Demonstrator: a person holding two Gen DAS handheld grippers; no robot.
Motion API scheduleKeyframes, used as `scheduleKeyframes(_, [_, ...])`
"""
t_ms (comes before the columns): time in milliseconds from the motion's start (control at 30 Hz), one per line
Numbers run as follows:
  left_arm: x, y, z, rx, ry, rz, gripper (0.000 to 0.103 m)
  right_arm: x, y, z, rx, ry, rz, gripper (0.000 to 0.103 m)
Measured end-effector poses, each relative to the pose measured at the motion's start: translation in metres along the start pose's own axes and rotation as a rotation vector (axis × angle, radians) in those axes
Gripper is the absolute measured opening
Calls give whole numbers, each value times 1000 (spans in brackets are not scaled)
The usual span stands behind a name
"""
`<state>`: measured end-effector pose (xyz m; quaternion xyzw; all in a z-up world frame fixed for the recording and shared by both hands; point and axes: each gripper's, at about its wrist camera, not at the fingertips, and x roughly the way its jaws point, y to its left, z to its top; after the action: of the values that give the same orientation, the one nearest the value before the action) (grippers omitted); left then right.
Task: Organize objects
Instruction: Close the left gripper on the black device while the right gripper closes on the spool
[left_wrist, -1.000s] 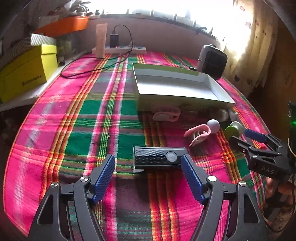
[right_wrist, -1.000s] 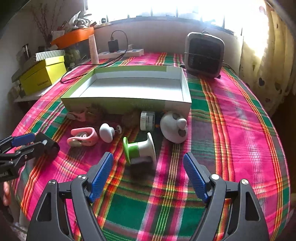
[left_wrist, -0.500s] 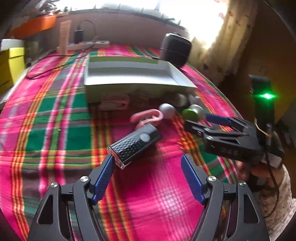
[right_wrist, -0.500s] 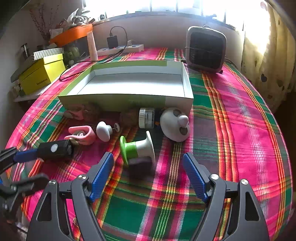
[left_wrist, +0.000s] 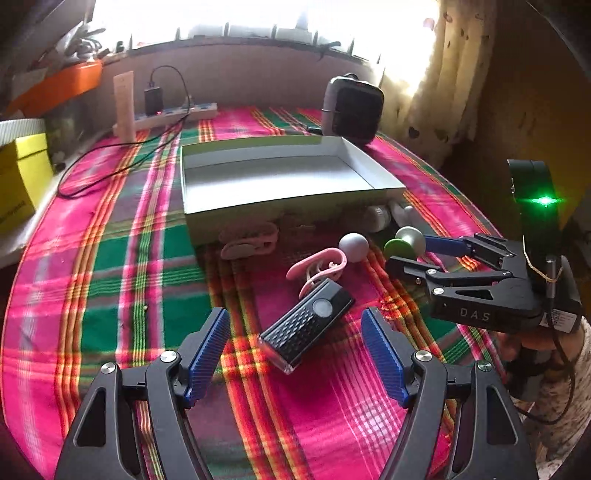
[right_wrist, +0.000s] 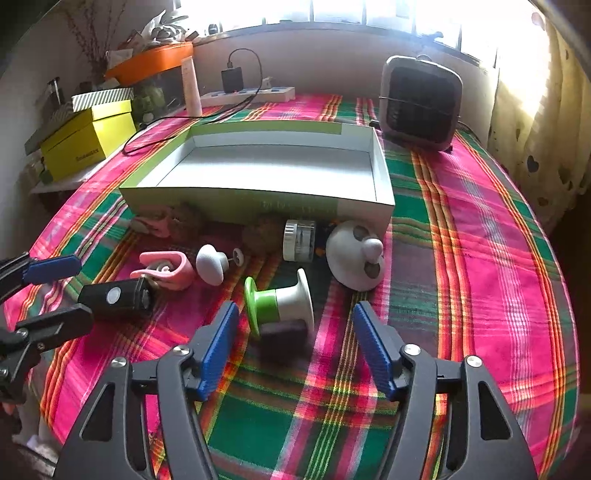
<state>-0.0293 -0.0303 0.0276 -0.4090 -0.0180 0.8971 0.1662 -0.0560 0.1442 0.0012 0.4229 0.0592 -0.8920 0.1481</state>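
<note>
A black ridged device (left_wrist: 306, 325) lies slantwise on the plaid cloth between the fingers of my left gripper (left_wrist: 295, 354), which is open and clear of it. In the right wrist view a green and white spool (right_wrist: 277, 299) rests on a dark block (right_wrist: 282, 338). Both sit between the blue pads of my right gripper (right_wrist: 291, 339), whose jaws are closing without pressing on either. The shallow white and green box (right_wrist: 258, 206) stands empty behind them. A pink clip (right_wrist: 166, 271) and a grey knob (right_wrist: 210, 264) lie near the black device (right_wrist: 114, 297).
Against the box front lie a small jar (right_wrist: 299, 240), a white round piece (right_wrist: 354, 258) and another pink clip (left_wrist: 247, 243). A black heater (right_wrist: 419, 101), a power strip (right_wrist: 251, 94) and a yellow box (right_wrist: 86, 136) line the back and left. A curtain hangs at right.
My left gripper swung round and edged forward, so the black device now sits slantwise between its fingers instead of straight across ahead of them. The right gripper's jaws have narrowed around the spool.
</note>
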Motion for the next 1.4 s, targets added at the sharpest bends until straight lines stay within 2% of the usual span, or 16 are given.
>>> scheduleKeyframes(67, [4, -1, 0, 19, 8, -10, 74, 1, 0, 1, 0, 4, 0, 57])
scheduleKeyframes(200, [13, -6, 0, 41, 33, -37, 74, 1, 0, 1, -3, 3, 3, 41])
scheduleKeyframes(300, [15, -9, 0, 47, 33, -59, 72, 0, 1, 1, -4, -2, 4, 34])
scheduleKeyframes(633, [17, -21, -7, 53, 72, -108, 54, -1, -1, -1, 9, -6, 12, 34])
scheduleKeyframes(800, [24, -23, -3, 43, 77, -106, 53, -4, 0, -4, 19, -7, 12, 34])
scheduleKeyframes(1200, [29, -28, 0, 56, 79, -50, 27, -8, 0, -6, 26, -16, 28, 34])
scheduleKeyframes(1400, [31, -28, 0, 48, 79, -37, 26, -7, 1, -7, 27, -13, 36, 34])
